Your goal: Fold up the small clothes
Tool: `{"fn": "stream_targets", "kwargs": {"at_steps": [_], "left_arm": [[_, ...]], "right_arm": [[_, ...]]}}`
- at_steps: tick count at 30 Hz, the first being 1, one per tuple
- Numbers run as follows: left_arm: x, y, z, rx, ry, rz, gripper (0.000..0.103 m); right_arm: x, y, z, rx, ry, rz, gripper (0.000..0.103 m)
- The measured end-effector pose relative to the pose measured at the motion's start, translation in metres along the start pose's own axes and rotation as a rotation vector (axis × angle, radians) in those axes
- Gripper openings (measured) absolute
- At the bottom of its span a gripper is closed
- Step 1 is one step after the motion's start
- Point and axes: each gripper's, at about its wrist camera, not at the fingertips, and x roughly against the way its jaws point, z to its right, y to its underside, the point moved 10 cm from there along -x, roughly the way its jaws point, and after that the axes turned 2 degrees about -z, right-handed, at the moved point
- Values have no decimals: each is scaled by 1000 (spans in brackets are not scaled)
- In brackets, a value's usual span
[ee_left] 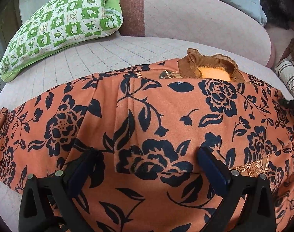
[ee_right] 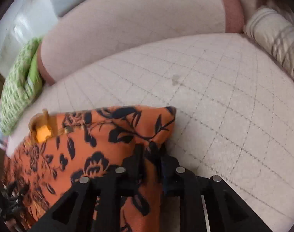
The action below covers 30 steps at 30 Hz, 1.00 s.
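Sofa (ee_left: 127, 50): 1 garment (ee_left: 156, 116), 2 tools (ee_left: 147, 154) (ee_right: 150, 152), 1 gripping.

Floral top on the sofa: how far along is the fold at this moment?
Done: the floral top lies on the sofa seat with a panel doubled over its middle, brown collar at the far edge. In hand: the right claw is shut on the top's edge; the left claw is open above the cloth. Left: the remaining folds, since the top spreads wide to both sides.

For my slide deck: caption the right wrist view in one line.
Right gripper pinches the edge of the orange floral garment on the quilted sofa seat.
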Motion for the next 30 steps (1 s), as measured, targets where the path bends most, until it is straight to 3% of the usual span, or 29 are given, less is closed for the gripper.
{"fn": "stream_targets", "kwargs": {"at_steps": [2,4,6,9,10,11,12,13,14,16,18,19,20,21,22,24,25,26,27,28,30], "left_arm": [[0,0,0,-3,-2,-4,103],[0,-1,1,-7,-9,0,103],[0,-1,1,-6,-8,-2,103],[-1,-1,1,-9,-13,-5,103],[-1,-2,1,-9,-13,-5,103],[-1,-2,2,-10,-12,-4,103],[-1,-1,1,-12,-12,-4,103],[0,-1,0,-8,-8,0,103],[0,-1,0,-5,-4,0,103],[-1,-1,0,-11,-16,-1,103],[-2,-2,1,-13,-27,0,103],[-2,-2,1,-12,-27,-1,103],[-1,-2,1,-9,-17,-2,103],[2,-3,0,-4,-1,-5,103],[4,-2,-1,-6,12,-13,103],[23,-5,-11,10,33,9,103],[34,-8,-18,26,31,39,103],[56,-12,-31,57,43,89,103],[70,-13,-43,91,57,122,103],[90,-14,-64,157,66,162,103],[117,-10,-108,275,72,213,103]], "right_arm": [[18,-2,2,-62,-1,41,57],[42,-1,3,-91,-4,90,57],[68,0,-12,-86,-84,137,57],[82,28,-44,-105,-332,43,58],[73,43,-47,-117,-364,-6,60],[58,57,-42,-121,-347,-57,58],[36,73,-20,-159,-271,-124,42],[32,78,0,-269,-273,-112,20],[39,78,8,-328,-286,-89,21],[61,75,2,-299,-266,-41,24],[80,75,-23,-257,-353,-16,31],[84,76,-35,-223,-396,-15,50],[80,81,-39,-173,-373,-20,70],[66,88,-30,-162,-298,-50,61],[51,95,-15,-188,-248,-76,35],[60,92,-6,-256,-200,-37,33],[73,90,-15,-220,-183,-6,42],[86,88,-25,-168,-170,29,64],[104,89,-37,-110,-166,76,73],[119,92,-47,-80,-166,120,80],[131,91,-62,-24,-165,177,80]]}}
